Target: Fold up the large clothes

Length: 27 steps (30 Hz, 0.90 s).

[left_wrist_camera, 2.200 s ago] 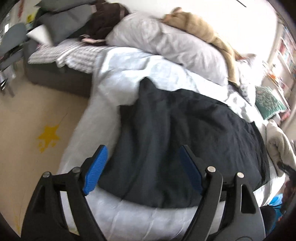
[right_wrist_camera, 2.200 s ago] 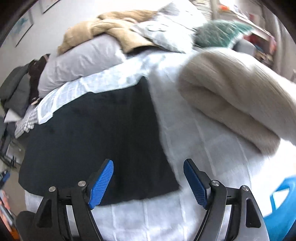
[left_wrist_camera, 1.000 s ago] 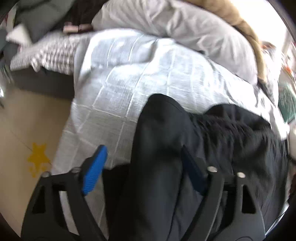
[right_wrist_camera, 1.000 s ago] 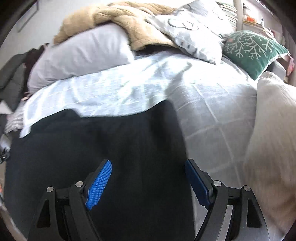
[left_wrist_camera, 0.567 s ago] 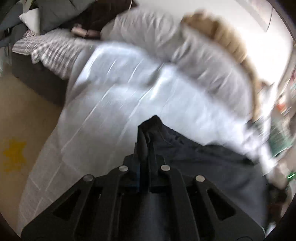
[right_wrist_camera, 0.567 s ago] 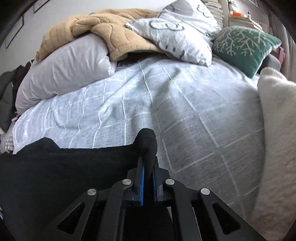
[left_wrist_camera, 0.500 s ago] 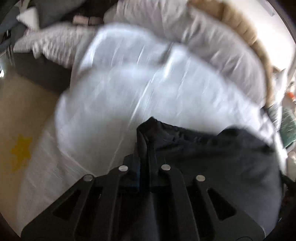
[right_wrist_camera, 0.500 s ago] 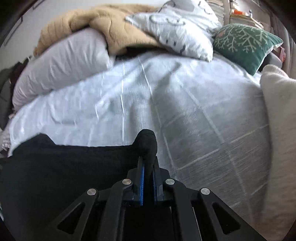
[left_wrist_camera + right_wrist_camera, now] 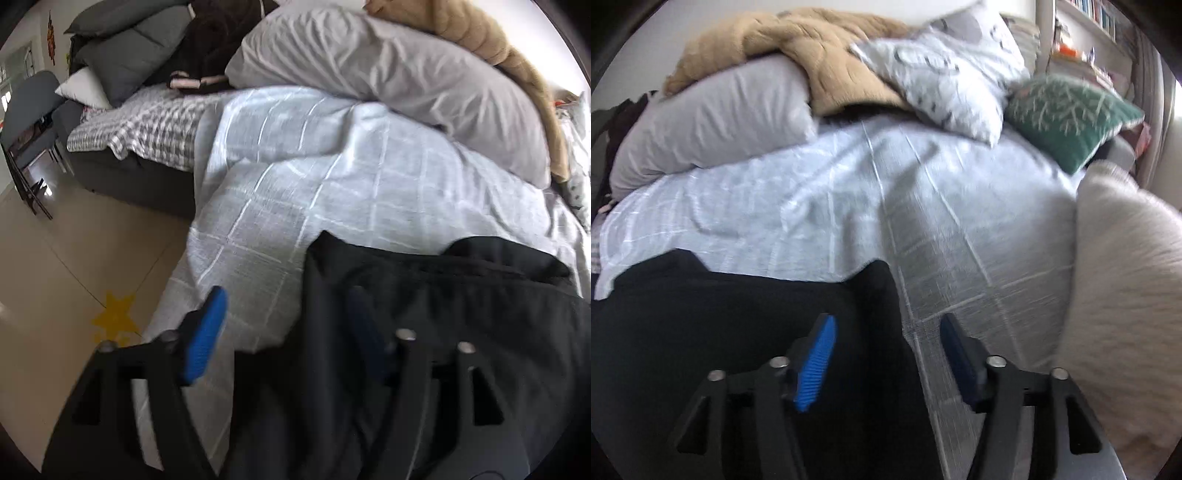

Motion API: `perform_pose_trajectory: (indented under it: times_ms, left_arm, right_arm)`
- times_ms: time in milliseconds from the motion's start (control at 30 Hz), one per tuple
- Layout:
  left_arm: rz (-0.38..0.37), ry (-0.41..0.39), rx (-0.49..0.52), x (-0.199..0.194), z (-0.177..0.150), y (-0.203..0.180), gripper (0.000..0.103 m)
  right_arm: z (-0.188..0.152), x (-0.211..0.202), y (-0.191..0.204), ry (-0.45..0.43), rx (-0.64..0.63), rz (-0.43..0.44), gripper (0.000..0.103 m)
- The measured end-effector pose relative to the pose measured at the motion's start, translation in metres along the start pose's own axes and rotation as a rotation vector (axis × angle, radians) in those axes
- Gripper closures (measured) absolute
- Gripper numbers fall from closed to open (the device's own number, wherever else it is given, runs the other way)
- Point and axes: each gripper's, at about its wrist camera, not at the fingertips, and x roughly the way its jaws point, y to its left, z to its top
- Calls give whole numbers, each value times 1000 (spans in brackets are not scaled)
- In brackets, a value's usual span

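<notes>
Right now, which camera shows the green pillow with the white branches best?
The right wrist view. There the green pillow sits whole at the upper right, leaning behind the patterned white pillow on the bed cover. In the left wrist view I cannot find the green pillow; the far right edge is too cramped to tell.

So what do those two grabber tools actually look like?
Both look alike: the left gripper and right gripper are matte black plastic frames with triangular cut-outs, silver screw heads at the joints, and two fingers faced with ribbed bright blue pads. No cables or sleeves show.

Matt black cloth garment (image 9: 461,314) on woven checked cotton bedspread (image 9: 351,192).
</notes>
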Motion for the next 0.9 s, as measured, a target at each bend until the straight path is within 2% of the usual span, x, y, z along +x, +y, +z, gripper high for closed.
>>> perform_pose_trajectory:
  times_ms: [167, 367, 467, 633, 833, 900]
  left_arm:
    - [-109, 40, 2, -40, -4, -14, 22]
    - [-192, 95, -58, -85, -4, -24, 20]
    - [-188, 118, -118, -104, -9, -23, 17]
    - [-165, 136, -216, -123, -36, -18, 16]
    - [-129, 178, -149, -106, -77, -18, 16]
    - [-110, 168, -187, -99, -91, -9, 16]
  right_arm:
    - [-2, -47, 20, 2, -17, 75, 31]
    - [-7, -97, 52, 6, -58, 128, 27]
    - [-10, -120, 61, 6, -46, 158, 20]
    - [-18, -129, 62, 39, 41, 227, 20]
    - [-50, -107, 66, 88, 89, 265, 20]
    - [-62, -100, 65, 60, 89, 250, 20]
